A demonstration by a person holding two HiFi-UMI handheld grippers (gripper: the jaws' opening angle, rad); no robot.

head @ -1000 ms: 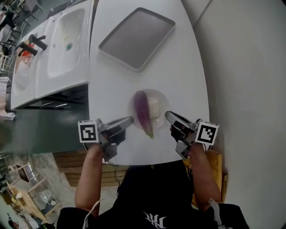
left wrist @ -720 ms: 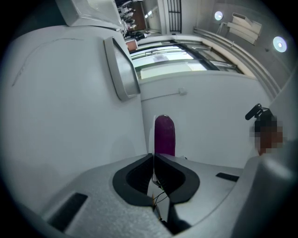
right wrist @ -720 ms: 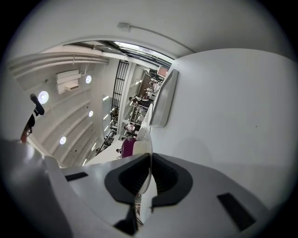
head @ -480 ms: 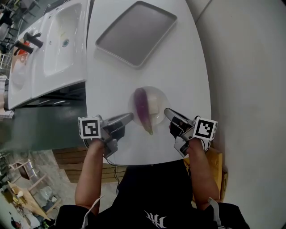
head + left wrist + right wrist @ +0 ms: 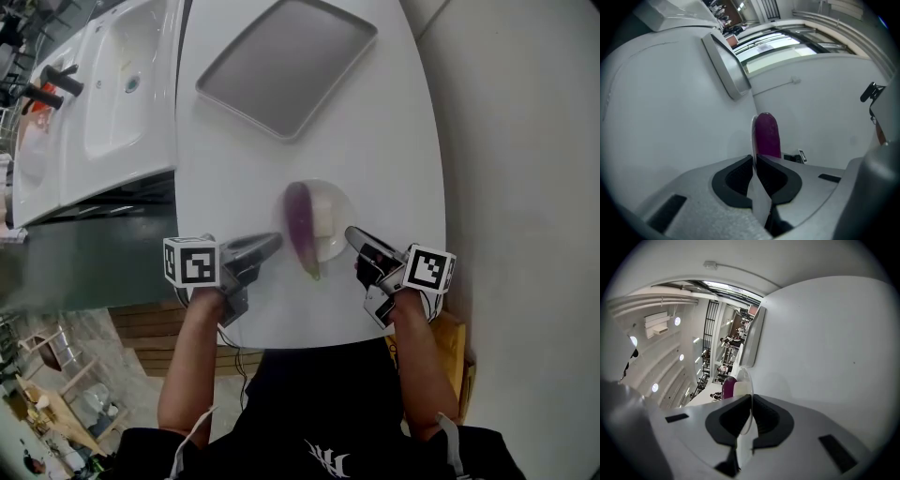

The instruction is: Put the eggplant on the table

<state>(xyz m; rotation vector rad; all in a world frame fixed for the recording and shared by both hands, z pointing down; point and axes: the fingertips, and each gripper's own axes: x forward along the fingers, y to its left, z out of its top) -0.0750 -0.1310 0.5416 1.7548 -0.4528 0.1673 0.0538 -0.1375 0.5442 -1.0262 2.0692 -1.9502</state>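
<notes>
A purple eggplant (image 5: 300,225) lies on a clear glass plate (image 5: 345,208) beside a white block (image 5: 325,221), over the near end of the white table (image 5: 394,141). My left gripper (image 5: 275,243) is shut on the plate's left rim. On the opposite rim my right gripper (image 5: 350,233) is shut too. In the left gripper view the plate's edge (image 5: 753,136) runs between the jaws of the left gripper (image 5: 754,161), with the eggplant (image 5: 767,135) just behind. The right gripper view shows the right gripper (image 5: 751,401) on the rim (image 5: 749,385), with the eggplant (image 5: 729,386) and block (image 5: 742,388) beyond.
A grey tray (image 5: 286,66) lies on the far part of the table. A white double sink (image 5: 112,94) stands to the left, across a dark gap. The table's near edge is just below the grippers, against the person's body.
Both grippers have sunk a little toward the table, carrying the plate with the eggplant between them. Their grip has not changed.
</notes>
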